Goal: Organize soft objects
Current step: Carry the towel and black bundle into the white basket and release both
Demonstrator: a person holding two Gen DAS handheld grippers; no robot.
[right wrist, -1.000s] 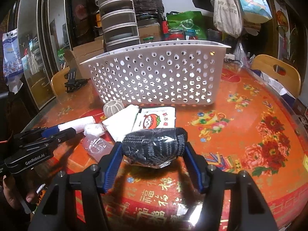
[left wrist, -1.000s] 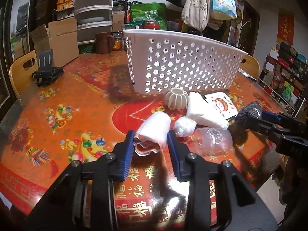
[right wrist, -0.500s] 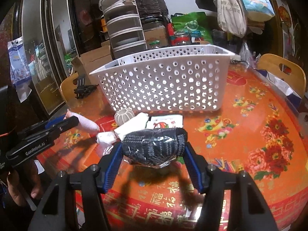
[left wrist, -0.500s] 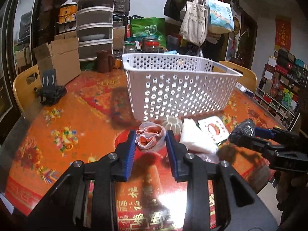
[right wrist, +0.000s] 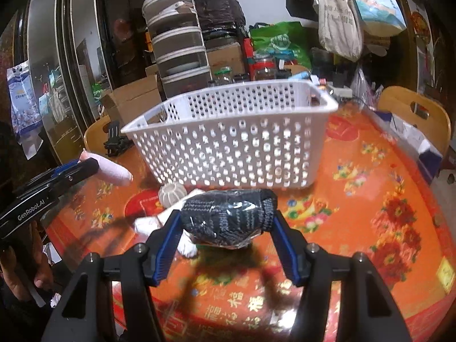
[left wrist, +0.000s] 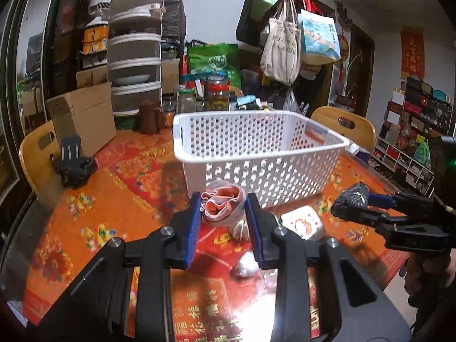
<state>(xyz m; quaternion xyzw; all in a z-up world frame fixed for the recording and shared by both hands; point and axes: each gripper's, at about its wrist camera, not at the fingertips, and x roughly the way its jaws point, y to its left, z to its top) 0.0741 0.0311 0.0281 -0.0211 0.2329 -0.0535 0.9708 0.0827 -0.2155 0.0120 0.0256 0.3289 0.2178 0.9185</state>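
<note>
- Both grippers have risen since a second ago: then the pink roll lay on the bench between the left jaws, and now it hangs in the air in front of the basket wall.
- Left gripper (left wrist: 223, 210) is held level, pointing at the near wall of the white basket (left wrist: 265, 145); its jaws pinch the rolled pink cloth (left wrist: 222, 206) from both sides, with the open, folded end facing the camera.
- From the right wrist view, that same roll (right wrist: 109, 169) sticks out past the left tool's tip, left of the basket and clear of the bench.
- Right gripper (right wrist: 226, 222) is also lifted and aimed at the long side of the basket (right wrist: 228, 154); its jaws are clamped on the ends of a black knitted bundle (right wrist: 228, 218) wrapped in clear film, which lies crosswise between them.
- Below, on the red patterned bench (right wrist: 370, 205), lie a ribbed white ball (right wrist: 171, 194), a white cloth piece (right wrist: 148, 223) and, in the left wrist view, a printed packet (left wrist: 302, 222).
- A hand (right wrist: 17, 268) grips the left tool's handle at the lower left edge.
- Nothing shows inside the basket from these angles, though its floor is mostly hidden.
</note>
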